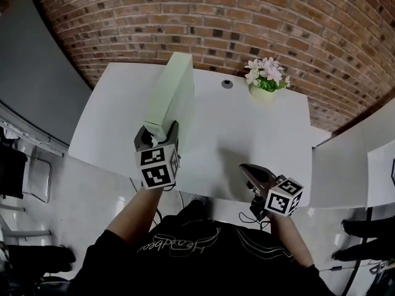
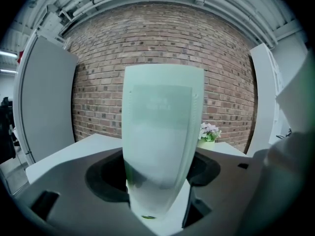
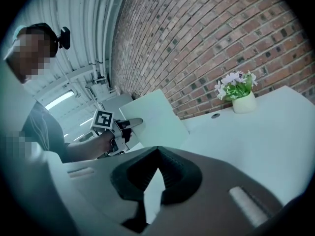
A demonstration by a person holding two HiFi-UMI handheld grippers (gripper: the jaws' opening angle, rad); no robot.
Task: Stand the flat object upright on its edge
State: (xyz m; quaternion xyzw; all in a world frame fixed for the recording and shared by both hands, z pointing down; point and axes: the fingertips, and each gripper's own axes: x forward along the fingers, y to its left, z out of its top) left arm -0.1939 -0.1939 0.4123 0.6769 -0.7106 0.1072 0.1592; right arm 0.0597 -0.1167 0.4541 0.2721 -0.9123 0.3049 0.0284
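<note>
I should seat the flat object's (image 1: 173,94) long edge squarely on the white table (image 1: 247,134) before loosening. My right gripper (image 1: 253,174), pressed shut and empty, hangs at the near edge; my left gripper (image 1: 157,134) pinches the object's near end, the rest running towards the far edge.

No wording can be read for certain: the pale script lettering on the person's black shirt (image 1: 179,244) appears upside down and unclear, and the faint print on the pale green flat box (image 2: 160,102) is blurred.
</note>
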